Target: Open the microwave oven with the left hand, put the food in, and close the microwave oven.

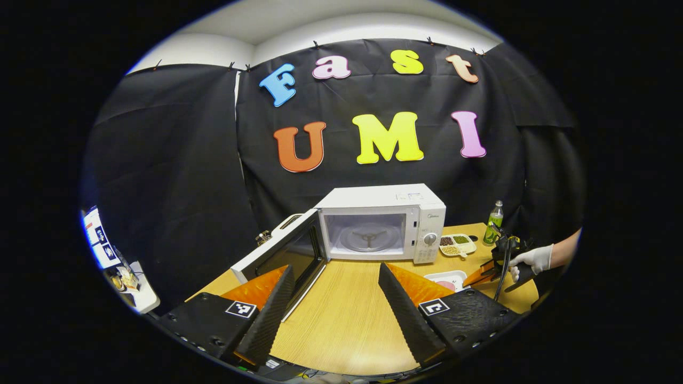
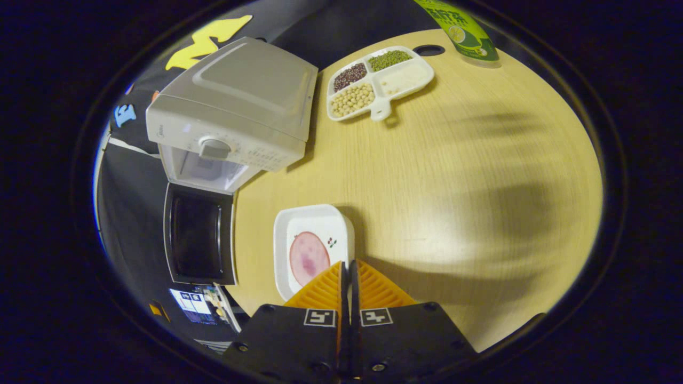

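Observation:
The white microwave (image 1: 381, 224) stands at the back of the wooden table with its door (image 1: 283, 250) swung wide to the left and its cavity bare. My left gripper (image 1: 336, 288) is open and hovers over the table in front of it, holding nothing. A white square plate (image 2: 312, 250) with a pink slice of food (image 2: 308, 257) lies right of the microwave (image 2: 235, 106). My right gripper (image 2: 349, 265) is shut on the plate's near right rim. In the left gripper view a gloved hand (image 1: 533, 258) holds that gripper (image 1: 480, 274) beside the plate (image 1: 448, 278).
A divided white tray (image 2: 381, 80) of beans and grains sits next to the microwave's control side, and a green bottle (image 1: 493, 223) stands behind it. The open door (image 2: 198, 240) juts past the table's left edge. Bare wooden tabletop (image 2: 469, 186) spreads out to the right.

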`<state>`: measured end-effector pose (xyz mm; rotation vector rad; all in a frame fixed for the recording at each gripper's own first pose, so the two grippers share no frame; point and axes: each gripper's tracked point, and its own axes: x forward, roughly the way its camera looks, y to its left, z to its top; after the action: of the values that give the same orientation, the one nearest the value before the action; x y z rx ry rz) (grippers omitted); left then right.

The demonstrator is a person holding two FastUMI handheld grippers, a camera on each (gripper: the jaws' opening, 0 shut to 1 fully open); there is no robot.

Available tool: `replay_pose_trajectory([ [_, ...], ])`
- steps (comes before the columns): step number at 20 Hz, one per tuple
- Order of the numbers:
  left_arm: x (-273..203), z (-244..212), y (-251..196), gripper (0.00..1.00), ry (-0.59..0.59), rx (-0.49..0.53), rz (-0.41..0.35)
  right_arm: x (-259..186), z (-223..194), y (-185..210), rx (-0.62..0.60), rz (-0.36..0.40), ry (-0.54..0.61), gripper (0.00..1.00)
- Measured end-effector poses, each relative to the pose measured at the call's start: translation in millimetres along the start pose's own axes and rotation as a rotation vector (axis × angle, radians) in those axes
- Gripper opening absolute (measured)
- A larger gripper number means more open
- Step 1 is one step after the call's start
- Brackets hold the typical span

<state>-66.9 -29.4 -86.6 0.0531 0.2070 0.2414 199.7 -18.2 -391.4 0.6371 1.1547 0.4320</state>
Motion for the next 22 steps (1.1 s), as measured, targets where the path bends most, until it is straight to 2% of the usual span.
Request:
replay_pose_trajectory([
  [4, 5, 11, 12, 0.95, -0.018, -0.015, -0.015, -8, -1, 40, 0.053, 0.088, -0.071, 0.04],
  [8, 11, 26, 25, 0.94, -0.032, -0.022, -0.064, -13, 9, 90, -0.015, 0.049, -0.194, 0.04],
  [10, 16, 32, 34, 0.95, -0.035, 0.0, -0.105, -13, 12, 130, -0.006, 0.104, -0.264, 0.0],
  [11, 20, 34, 38, 0.95, -0.032, 0.007, -0.123, -11, 12, 150, 0.014, 0.138, -0.297, 0.04],
  [13, 23, 37, 48, 0.95, -0.014, 0.012, -0.164, -1, 14, 180, 0.057, 0.181, -0.365, 0.04],
  [17, 27, 38, 67, 0.95, -0.023, 0.037, -0.237, 34, 25, 221, 0.195, 0.204, -0.542, 0.04],
  [19, 30, 29, 78, 0.95, -0.007, 0.052, -0.253, 53, 27, 234, 0.283, 0.199, -0.624, 0.04],
  [20, 32, 27, 84, 0.95, 0.004, 0.05, -0.256, 65, 29, 238, 0.329, 0.179, -0.658, 0.0],
  [21, 35, 25, 88, 0.95, 0.009, 0.037, -0.266, 78, 31, 241, 0.358, 0.155, -0.685, 0.04],
  [22, 37, 22, 90, 0.95, 0.022, 0.026, -0.269, 89, 33, 245, 0.374, 0.14, -0.704, 0.0],
])
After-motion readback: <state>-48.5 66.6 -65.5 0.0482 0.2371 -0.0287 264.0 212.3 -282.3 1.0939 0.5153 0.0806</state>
